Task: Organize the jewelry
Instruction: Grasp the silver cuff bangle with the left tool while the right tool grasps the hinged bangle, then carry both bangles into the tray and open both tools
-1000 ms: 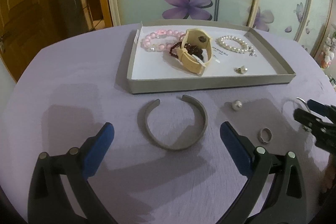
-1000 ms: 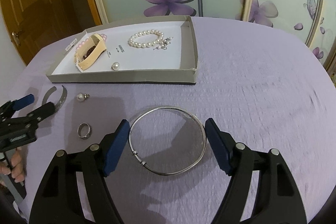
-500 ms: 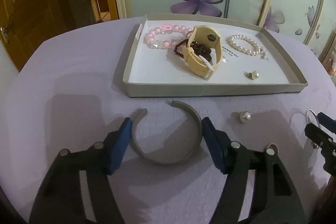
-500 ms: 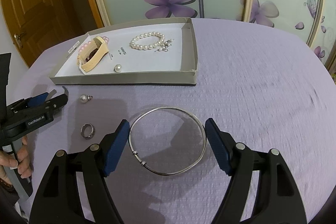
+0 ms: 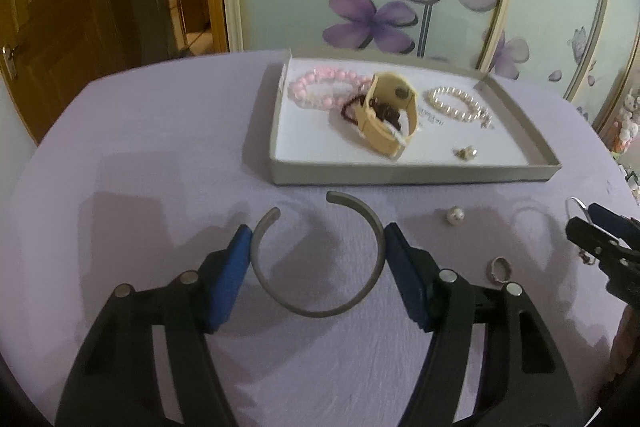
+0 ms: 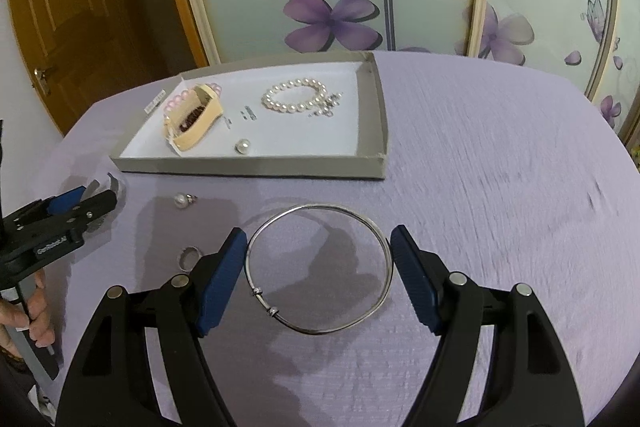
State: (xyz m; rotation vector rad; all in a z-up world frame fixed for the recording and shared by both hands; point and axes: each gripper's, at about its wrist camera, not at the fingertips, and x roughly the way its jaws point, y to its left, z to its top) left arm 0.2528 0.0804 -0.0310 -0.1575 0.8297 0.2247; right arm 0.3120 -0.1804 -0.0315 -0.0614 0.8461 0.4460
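A grey open cuff bracelet [image 5: 320,303] lies on the purple cloth between the blue pads of my left gripper [image 5: 316,247]; the pads sit right at its sides. A thin silver bangle [image 6: 320,327] lies between the pads of my right gripper [image 6: 318,247], which is open around it. A grey tray [image 5: 400,173] holds a pink bead bracelet [image 5: 320,83], a cream watch [image 5: 384,123], a pearl bracelet [image 5: 456,105] and a pearl earring [image 5: 466,153]. A loose pearl earring [image 5: 455,215] and a silver ring [image 5: 500,269] lie on the cloth.
The tray [image 6: 248,169] stands at the back of the round table. The left gripper shows at the left edge of the right wrist view [image 6: 64,215], the right gripper at the right edge of the left wrist view [image 5: 600,239]. A floral panel and a wooden door stand behind.
My left gripper has moved forward and narrowed around the grey cuff until its pads reach the cuff's sides. My right gripper has stayed open around the silver bangle.
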